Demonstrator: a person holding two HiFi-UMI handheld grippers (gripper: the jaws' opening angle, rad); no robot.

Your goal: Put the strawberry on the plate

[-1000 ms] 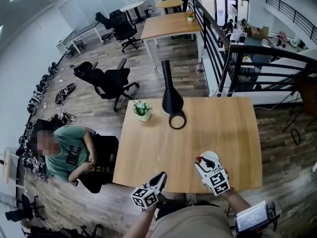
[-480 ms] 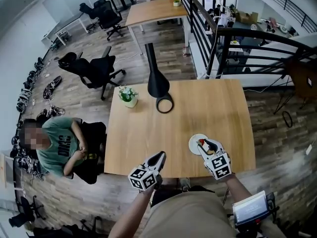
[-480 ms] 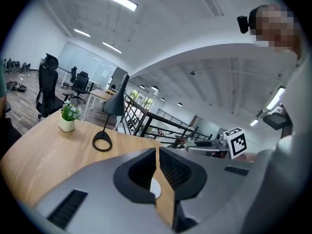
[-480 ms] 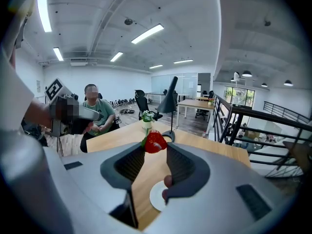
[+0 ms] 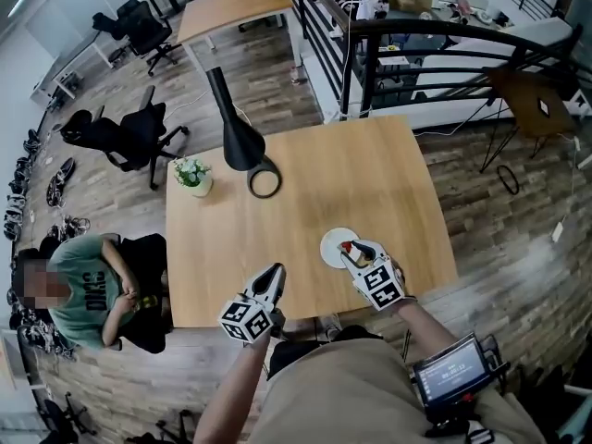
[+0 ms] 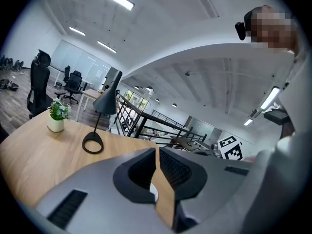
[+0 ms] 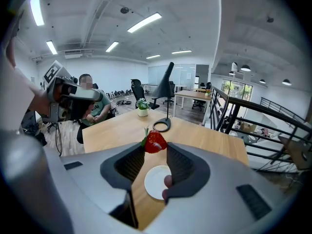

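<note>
A red strawberry with green leaves is pinched between the tips of my right gripper. It hangs just above a small white plate on the wooden table. From the head view, the right gripper reaches over the plate near the table's front edge, with the strawberry at its tips. My left gripper hovers at the front edge, left of the plate. Its jaws are shut with nothing between them, as the left gripper view also shows.
A black desk lamp with a ring base and a small potted plant stand at the table's far left. A person in a green shirt sits left of the table. A black railing runs behind it, office chairs beyond.
The head camera has swung, so the table sits further left and higher in view. The right gripper with the strawberry has moved from the plate's edge to over the plate. The left gripper stays shut.
</note>
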